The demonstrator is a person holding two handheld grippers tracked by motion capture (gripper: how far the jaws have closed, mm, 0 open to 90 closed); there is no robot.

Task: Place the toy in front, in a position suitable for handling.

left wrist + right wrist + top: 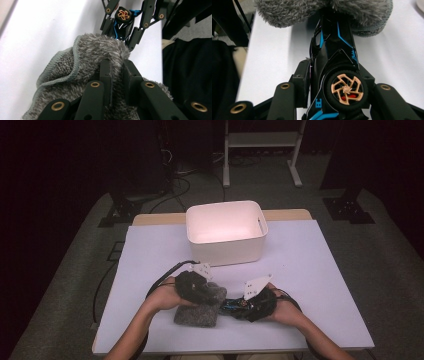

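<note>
Grey cloth (197, 312) beside toy car (235, 306)

The grey cloth (100, 52) is fluffy, with long soft pile and a stitched hem. The toy car (337, 62) looks like glossy black plastic with blue lines; its wheel rim is shiny copper colour and the tyre is matt rubber. The white bin (226, 251) seems smooth matt plastic. The table (320, 285) is matt white.

The high view looks forward and down on the white table (310, 270) from the person's side. Each gripper view sits very close, looking along its jaws toward 12 o'clock; both share the grey cloth (100, 50) and the toy car (337, 62).
</note>
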